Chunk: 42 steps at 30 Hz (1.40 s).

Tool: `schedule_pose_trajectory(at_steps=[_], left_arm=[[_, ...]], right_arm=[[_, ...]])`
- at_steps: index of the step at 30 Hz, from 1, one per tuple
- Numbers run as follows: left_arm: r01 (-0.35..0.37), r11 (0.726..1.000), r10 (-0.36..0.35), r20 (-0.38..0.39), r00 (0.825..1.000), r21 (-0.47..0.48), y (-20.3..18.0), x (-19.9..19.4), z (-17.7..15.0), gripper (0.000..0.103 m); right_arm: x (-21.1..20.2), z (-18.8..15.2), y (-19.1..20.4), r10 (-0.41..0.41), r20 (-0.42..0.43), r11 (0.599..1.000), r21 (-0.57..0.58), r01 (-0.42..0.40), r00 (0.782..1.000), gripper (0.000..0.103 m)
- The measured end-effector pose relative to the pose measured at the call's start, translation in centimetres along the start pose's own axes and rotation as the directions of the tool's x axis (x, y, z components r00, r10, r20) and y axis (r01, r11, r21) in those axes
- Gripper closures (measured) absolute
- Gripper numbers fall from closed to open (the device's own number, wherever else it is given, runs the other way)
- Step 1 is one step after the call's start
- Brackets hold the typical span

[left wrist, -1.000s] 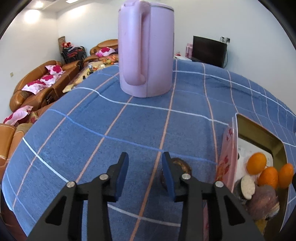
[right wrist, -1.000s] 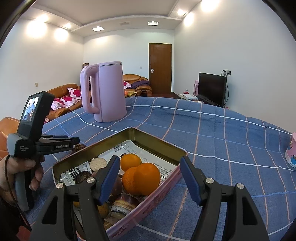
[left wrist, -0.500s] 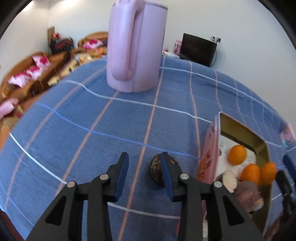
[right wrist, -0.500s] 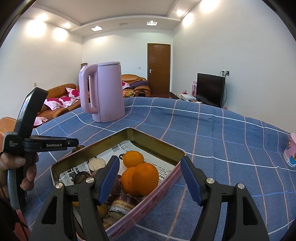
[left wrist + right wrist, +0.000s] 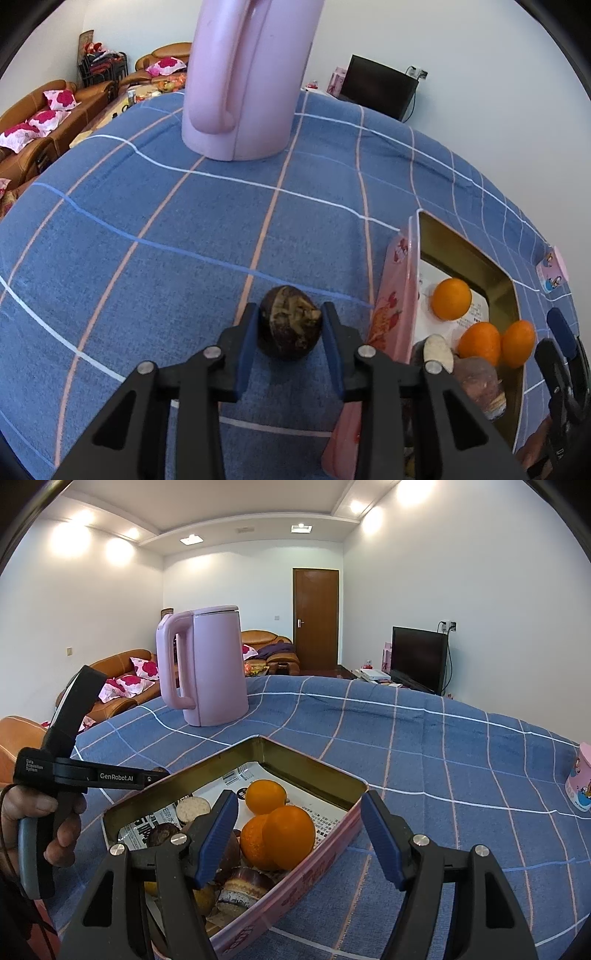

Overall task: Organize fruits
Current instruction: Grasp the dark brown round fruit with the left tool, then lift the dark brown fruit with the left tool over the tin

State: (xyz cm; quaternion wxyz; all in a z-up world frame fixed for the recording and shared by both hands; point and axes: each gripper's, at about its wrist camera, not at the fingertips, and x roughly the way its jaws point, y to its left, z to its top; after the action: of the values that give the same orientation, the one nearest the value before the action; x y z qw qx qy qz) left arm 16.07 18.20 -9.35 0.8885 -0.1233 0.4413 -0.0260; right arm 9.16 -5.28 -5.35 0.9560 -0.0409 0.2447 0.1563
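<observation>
We see brown sofas [image 5: 55, 122] at left, our left tongs [image 5: 288, 341] closed round a dark fruit [image 5: 289, 327] on the blue checked bench [image 5: 147, 229], the tin [image 5: 314, 768] of oranges [image 5: 291, 830], our right tongs [image 5: 299, 834] open

The left wrist view looks steeply down along its own left tool [image 5: 289, 341] at the blue checked counter [image 5: 184, 229], close to the cloth, with the pink kettle [image 5: 251, 77] looming just beyond. The right wrist view sits behind the right tool [image 5: 299, 843], tilted only mildly down, close over the pink tin [image 5: 295, 882] and facing the same kettle [image 5: 207, 668] with the room behind it. Both views share the kettle, the tin [image 5: 395, 302], its oranges [image 5: 452, 298] [image 5: 288, 836] and the television [image 5: 376, 86] [image 5: 419, 657]; each also catches the other tool [image 5: 559, 332] [image 5: 85, 775] beside the tin.
</observation>
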Motion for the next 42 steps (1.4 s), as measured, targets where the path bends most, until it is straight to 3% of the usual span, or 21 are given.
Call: schedule_pose_trajectory(at_steps=[9, 14, 19, 24, 27, 30, 42], left_arm=[[-0.008, 1.0, 0.008, 0.031, 0.999, 0.006, -0.3, -1.1, -0.3, 0.07], [-0.026, 0.998, 0.015, 0.184, 0.983, 0.056, -3.0, -5.4, -0.2, 0.07], [-0.031, 0.986, -0.011, 0.245, 0.969, 0.165, -7.9, -6.6, -1.4, 0.07], [-0.032, 0.98, -0.013, 0.226, 0.974, 0.196, -10.5, -4.9, -2.5, 0.07], [-0.068, 0.974, 0.017, 0.235, 0.972, 0.214, -11.3, -4.1, -3.2, 0.069], [-0.068, 0.974, 0.017, 0.23, 0.973, 0.215, -11.6, -3.8, -3.6, 0.069], [-0.089, 0.975, 0.033, 0.262, 0.965, 0.205, -12.0, -4.3, -4.5, 0.061]], right_arm=[[-0.1, 0.0, -0.3, 0.0, 0.008, 1.0, 0.01, -0.001, 1.0, 0.032], [-0.1, -0.1, -0.4, -0.002, 0.01, 1.0, 0.013, 0.002, 1.0, 0.032], [-0.4, -0.1, -0.6, -0.02, 0.016, 0.999, 0.026, 0.019, 1.0, 0.032], [-0.4, -0.1, -1.2, -0.043, 0.016, 0.998, 0.056, 0.042, 0.999, 0.032], [-0.4, 0.0, -1.7, -0.062, 0.012, 0.995, 0.082, 0.061, 0.998, 0.032], [-0.5, -0.1, -2.3, -0.075, 0.014, 0.991, 0.112, 0.073, 0.997, 0.021], [-0.9, -0.2, -2.8, -0.097, 0.024, 0.986, 0.139, 0.093, 0.995, 0.02]])
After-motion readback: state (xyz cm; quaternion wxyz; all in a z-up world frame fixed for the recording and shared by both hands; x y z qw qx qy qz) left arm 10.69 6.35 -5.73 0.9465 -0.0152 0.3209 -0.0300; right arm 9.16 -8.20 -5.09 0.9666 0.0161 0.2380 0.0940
